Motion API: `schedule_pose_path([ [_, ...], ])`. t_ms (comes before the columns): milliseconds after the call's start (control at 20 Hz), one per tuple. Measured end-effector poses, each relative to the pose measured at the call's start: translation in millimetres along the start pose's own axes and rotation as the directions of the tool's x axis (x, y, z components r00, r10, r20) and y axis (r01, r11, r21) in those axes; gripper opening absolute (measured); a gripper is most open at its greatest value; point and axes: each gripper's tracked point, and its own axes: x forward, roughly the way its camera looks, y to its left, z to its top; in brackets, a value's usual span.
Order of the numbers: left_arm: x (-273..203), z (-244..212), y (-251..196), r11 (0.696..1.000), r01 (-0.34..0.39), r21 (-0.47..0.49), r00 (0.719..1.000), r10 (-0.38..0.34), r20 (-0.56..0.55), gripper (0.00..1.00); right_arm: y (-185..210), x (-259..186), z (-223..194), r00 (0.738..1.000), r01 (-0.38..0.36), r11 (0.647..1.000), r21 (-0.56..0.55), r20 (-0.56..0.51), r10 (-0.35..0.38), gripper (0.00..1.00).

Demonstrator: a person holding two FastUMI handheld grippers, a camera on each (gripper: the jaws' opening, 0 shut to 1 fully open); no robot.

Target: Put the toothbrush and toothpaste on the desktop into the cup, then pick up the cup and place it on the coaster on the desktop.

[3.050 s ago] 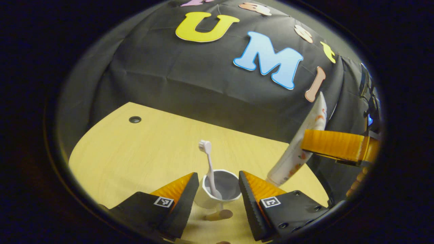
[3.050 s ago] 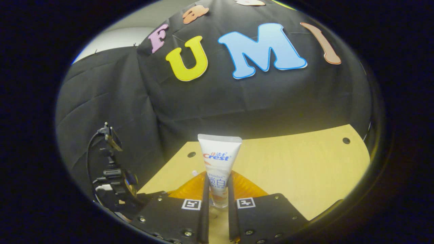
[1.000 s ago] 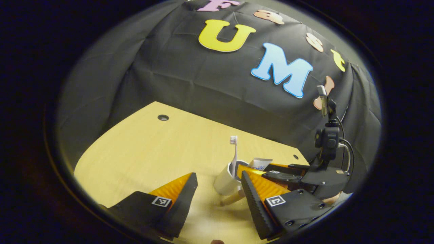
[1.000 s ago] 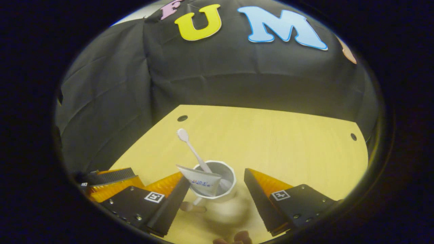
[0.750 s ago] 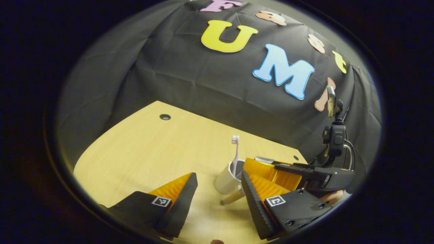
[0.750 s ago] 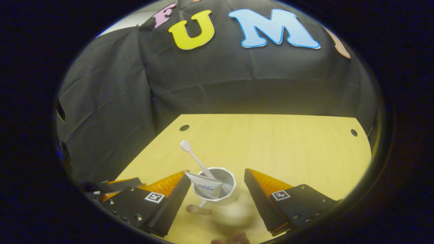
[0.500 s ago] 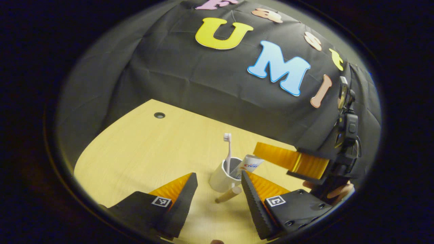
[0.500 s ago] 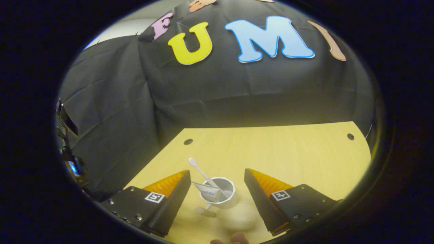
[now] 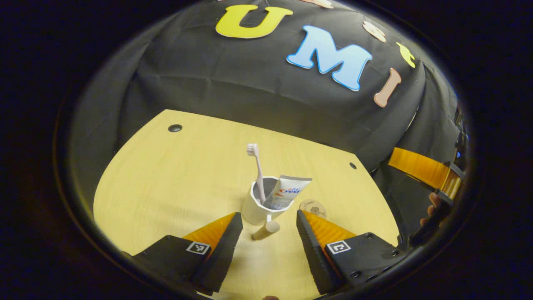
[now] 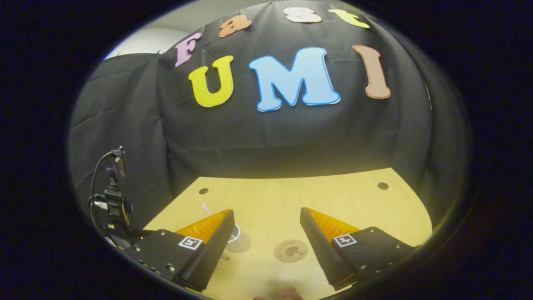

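Half the cup point(image 10: 234, 233) sits hidden behind the right claw point(image 10: 266, 223).

Left gripper view: cam rides left tool point(image 9: 266, 221), looks down-fwd, close on cup point(image 9: 260, 204). Right gripper view: cam on right tool point(image 10: 266, 216), held higher, facing booth wall. Both share tabletop point(image 9: 166, 183) and coaster point(image 10: 290, 250).

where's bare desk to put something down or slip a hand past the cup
Bare room: the wide stretch of yellow wooden desktop left of the white ceramic cup, up to the cable hole. Crowded: right of the cup, where the round brown coaster lies, and in front, where its wooden handle juts out.
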Motion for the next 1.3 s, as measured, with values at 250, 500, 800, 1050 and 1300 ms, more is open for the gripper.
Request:
schedule_pose_path([
  [250,29.2,-21.4,-8.8,0.998,-0.005,0.065,0.983,0.017,-0.180,0.88,-43.0,-37.0,-12.6,0.996,0.087,0.995,0.056,-0.006,-0.087,0.98],
  [500,58.0,-34.6,-6.2,0.995,-0.040,0.093,0.955,0.065,-0.289,0.86,-68.5,-53.7,-41.8,0.989,0.136,0.984,0.118,-0.068,-0.128,0.98],
  [800,79.1,-50.1,9.3,0.992,-0.086,0.090,0.907,0.115,-0.405,0.86,-90.6,-53.5,-49.7,0.983,0.172,0.974,0.145,-0.090,-0.160,0.98],
  [1050,94.5,-60.1,15.4,0.986,-0.087,0.141,0.867,0.145,-0.476,0.88,-103.4,-45.2,-58.7,0.978,0.189,0.968,0.165,-0.118,-0.170,0.98],
  [1300,102.3,-73.4,19.3,0.986,-0.103,0.128,0.837,0.156,-0.525,0.75,-110.9,-41.0,-67.4,0.976,0.189,0.972,0.141,-0.139,-0.170,0.98],
])
